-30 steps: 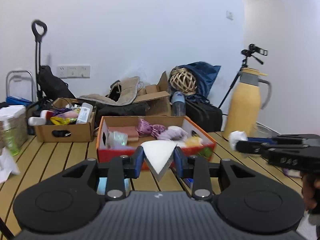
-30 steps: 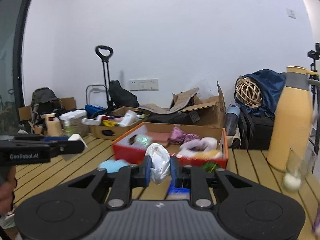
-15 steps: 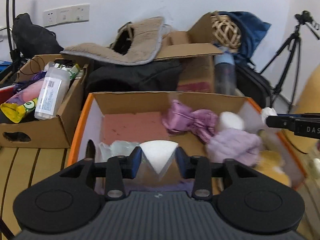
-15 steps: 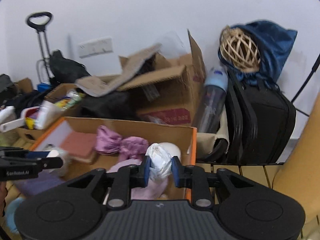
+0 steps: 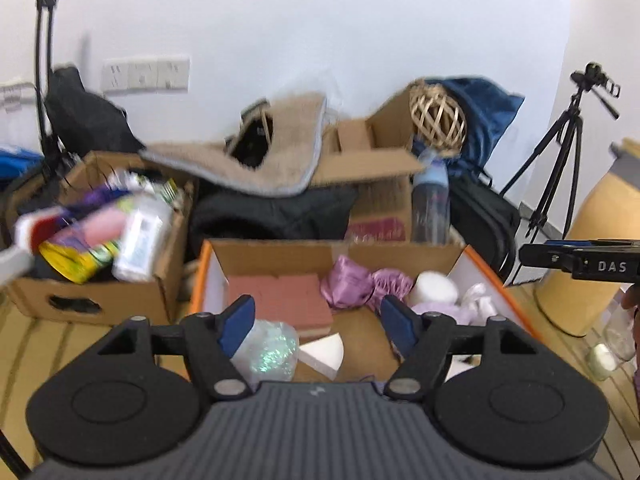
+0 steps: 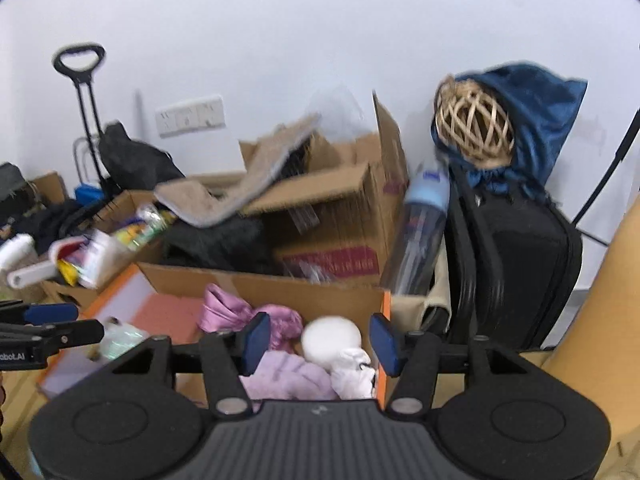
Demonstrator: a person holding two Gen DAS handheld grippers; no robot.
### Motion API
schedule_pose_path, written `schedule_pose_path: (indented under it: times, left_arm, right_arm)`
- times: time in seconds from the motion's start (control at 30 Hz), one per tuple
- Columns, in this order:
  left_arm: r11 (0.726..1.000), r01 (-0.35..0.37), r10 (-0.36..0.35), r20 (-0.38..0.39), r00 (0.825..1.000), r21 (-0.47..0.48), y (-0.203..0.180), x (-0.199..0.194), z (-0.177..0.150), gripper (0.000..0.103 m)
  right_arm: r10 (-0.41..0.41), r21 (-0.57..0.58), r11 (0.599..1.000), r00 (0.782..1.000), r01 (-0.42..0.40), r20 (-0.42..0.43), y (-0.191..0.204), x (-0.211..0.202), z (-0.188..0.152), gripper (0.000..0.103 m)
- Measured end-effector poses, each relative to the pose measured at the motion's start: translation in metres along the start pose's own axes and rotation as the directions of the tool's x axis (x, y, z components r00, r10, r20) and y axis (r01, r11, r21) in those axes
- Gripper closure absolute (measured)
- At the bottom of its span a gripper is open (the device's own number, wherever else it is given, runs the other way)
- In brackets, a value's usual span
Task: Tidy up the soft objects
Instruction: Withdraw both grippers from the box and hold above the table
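An orange-edged cardboard box [image 5: 276, 254] holds the soft things: a pink sponge [image 5: 280, 300], purple satin cloth [image 5: 360, 286], a white ball [image 5: 434, 288] and lilac plush [image 6: 288, 376]. My left gripper [image 5: 318, 326] hovers over the box's left half, its jaws opening; the white wedge sponge [image 5: 324, 354] lies loose on the box floor below them, beside a glittery bag [image 5: 268, 354]. My right gripper [image 6: 318, 342] hangs over the box's right corner, its jaws opening too; the white crumpled cloth [image 6: 354, 370] lies below them, free of the pads, next to the white ball [image 6: 330, 336].
A brown carton [image 5: 96, 292] of bottles and packets stands left of the box. Behind are a black bag, an open cardboard box [image 5: 372, 176], a water bottle [image 5: 430, 200] and a wicker ball [image 5: 438, 120]. A yellow flask [image 5: 600, 264] and a glass [image 5: 608, 348] stand at the right.
Both grippers moved forward over the orange-edged box and opened. The left let go of the white wedge sponge, the right let go of the white cloth; both now lie in the box.
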State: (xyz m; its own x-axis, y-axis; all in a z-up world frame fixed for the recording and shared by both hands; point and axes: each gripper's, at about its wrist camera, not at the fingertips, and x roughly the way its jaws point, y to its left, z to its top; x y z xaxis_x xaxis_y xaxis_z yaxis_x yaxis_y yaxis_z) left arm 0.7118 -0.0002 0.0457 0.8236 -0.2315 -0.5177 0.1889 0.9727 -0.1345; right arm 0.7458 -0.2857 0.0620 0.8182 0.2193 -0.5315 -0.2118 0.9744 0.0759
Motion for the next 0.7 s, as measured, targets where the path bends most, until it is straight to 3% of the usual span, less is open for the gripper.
schedule_pose_path:
  times: [0.13, 0.23, 0.33, 0.47, 0.57, 0.7]
  left_arm:
    - [1.000, -0.019, 0.018, 0.053, 0.998, 0.020, -0.004, -0.052, 0.001, 0.028]
    - [0.998, -0.048, 0.043, 0.127, 0.991, 0.036, -0.011, -0.106, -0.029, 0.023]
    - [0.999, -0.031, 0.029, 0.182, 0.983, 0.008, -0.018, -0.162, -0.082, 0.016]
    - [1.000, -0.026, 0.028, 0.207, 0.978, -0.012, -0.032, -0.219, -0.156, 0.006]
    - [0.999, -0.038, 0.043, 0.164, 0.985, -0.037, -0.041, -0.240, -0.208, 0.005]
    - [0.998, -0.040, 0.047, 0.146, 0.988, -0.049, -0.049, -0.265, -0.253, 0.005]
  right_arm:
    - [-0.012, -0.034, 0.999, 0.998, 0.014, 0.056, 0.011, -0.052, 0.003, 0.040]
    - [-0.031, -0.036, 0.999, 0.992, 0.036, 0.123, 0.020, -0.100, -0.020, 0.033]
    - [-0.015, -0.049, 0.998, 0.976, 0.026, 0.215, 0.038, -0.156, -0.075, 0.028]
    - [0.006, -0.105, 0.994, 0.965, 0.022, 0.261, 0.071, -0.212, -0.149, 0.024]
    - [0.019, -0.129, 0.991, 0.958, 0.019, 0.287, 0.092, -0.246, -0.202, 0.018]
    - [0.012, -0.024, 1.000, 0.967, -0.006, 0.253, 0.104, -0.279, -0.259, 0.017]
